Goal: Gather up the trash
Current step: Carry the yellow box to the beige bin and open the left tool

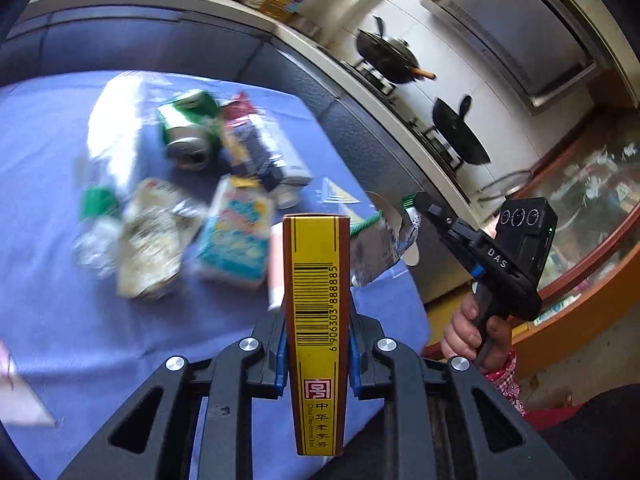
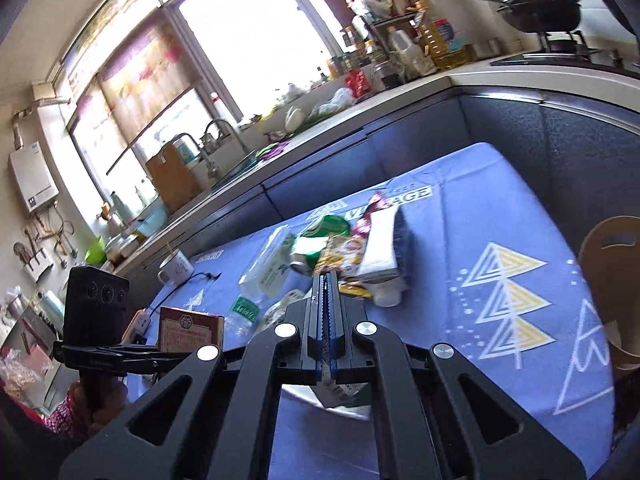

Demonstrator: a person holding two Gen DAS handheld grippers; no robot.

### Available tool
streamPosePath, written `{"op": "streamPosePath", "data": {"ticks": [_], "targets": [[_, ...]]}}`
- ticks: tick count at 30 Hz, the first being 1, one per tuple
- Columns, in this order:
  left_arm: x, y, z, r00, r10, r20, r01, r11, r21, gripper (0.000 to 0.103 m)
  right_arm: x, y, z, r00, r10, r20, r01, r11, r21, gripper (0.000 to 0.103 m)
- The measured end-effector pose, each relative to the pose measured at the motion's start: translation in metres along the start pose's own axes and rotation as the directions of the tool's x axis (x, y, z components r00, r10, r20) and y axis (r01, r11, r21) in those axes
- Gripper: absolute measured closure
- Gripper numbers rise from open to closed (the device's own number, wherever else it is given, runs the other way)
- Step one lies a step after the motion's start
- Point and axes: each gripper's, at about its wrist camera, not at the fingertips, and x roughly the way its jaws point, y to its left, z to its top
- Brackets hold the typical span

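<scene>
while clamped between the two blue-padded fingers (image 1: 282, 344) of the left gripper (image 1: 316, 340), a tall brown-and-yellow carton (image 1: 316, 320) stands upright, barcode face to the camera, lifted above the blue tablecloth (image 1: 60, 300). seen from the right wrist, the same carton (image 2: 190, 334) shows its brown face with a red panel, held off the cloth at the near left.

right gripper (image 1: 418, 204): fingers pressed together on a thin crumpled foil-and-green wrapper (image 1: 400, 232), which hangs from the tip over the table's far right edge; in its own view the jaws are closed to a slit, with a scrap of the wrapper (image 2: 340, 390) showing below them. a hand (image 1: 468, 332) grips its handle.

trash pile, mid-table, blurred: green can (image 1: 188, 128) on its side; red-and-white packet (image 1: 256, 140) just beside it; pale crumpled bag (image 1: 152, 240); blue-and-yellow box (image 1: 236, 236) touching the bag; clear plastic bottle (image 2: 268, 264) lying flat.

other items: white mug (image 2: 176, 268) at the cloth's far left corner; two black woks (image 1: 388, 56) on the stove; sink faucet (image 2: 224, 136) below the window.
</scene>
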Motion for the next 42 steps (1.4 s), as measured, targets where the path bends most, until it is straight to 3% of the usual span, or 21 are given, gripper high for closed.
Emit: {"op": "streamPosePath", "data": {"ticks": [6,11,17,24,27,28,29,30,33,37,42], "targets": [[0.08,-0.071,0.049,0.996,-0.042,-0.076,0.053,0.986,0.159,0.08,-0.045,-0.067,0.021,0.982,-0.156,0.111,0.149,0.987,0.063,0.101],[0.164,-0.119,0.083,0.988,-0.044,-0.145,0.075,0.974,0.215,0.08,-0.072,-0.124,0.03,0.945,-0.29,0.154,0.271,0.954,0.13,0.101],[0.245,-0.16,0.107,0.977,-0.045,-0.208,0.097,0.964,0.248,0.08,-0.088,-0.184,0.031,0.909,-0.382,0.165,0.344,0.914,0.217,0.101],[0.316,-0.194,0.118,0.97,-0.001,-0.242,0.072,0.956,0.285,0.08,-0.085,-0.219,0.023,0.89,-0.433,0.143,0.386,0.882,0.27,0.101],[0.337,-0.196,0.118,0.969,0.048,-0.243,0.027,0.955,0.296,0.075,-0.081,-0.23,0.019,0.891,-0.434,0.132,0.387,0.879,0.278,0.091],[0.344,-0.197,0.117,0.967,0.079,-0.241,-0.003,0.953,0.302,0.057,-0.08,-0.23,0.017,0.892,-0.433,0.127,0.386,0.878,0.282,0.072],[0.35,-0.197,0.117,0.964,0.112,-0.24,-0.034,0.952,0.304,0.049,-0.08,-0.229,0.014,0.888,-0.439,0.136,0.388,0.875,0.288,0.061],[0.352,-0.197,0.116,0.965,0.127,-0.231,-0.054,0.953,0.299,0.043,-0.082,-0.226,0.012,0.885,-0.44,0.153,0.386,0.877,0.287,0.056],[0.337,-0.193,0.114,0.971,0.099,-0.218,-0.037,0.962,0.271,0.044,-0.085,-0.216,0.01,0.88,-0.442,0.173,0.387,0.88,0.275,0.056],[0.279,-0.189,0.094,0.989,0.034,-0.145,0.01,0.957,0.29,0.045,-0.084,-0.201,0.006,0.903,-0.382,0.198,0.323,0.906,0.274,0.056],[0.212,-0.157,0.047,0.988,0.025,-0.152,0.02,0.959,0.282,0.046,-0.055,-0.174,-0.007,0.95,-0.277,0.143,0.237,0.939,0.249,0.056]]}}
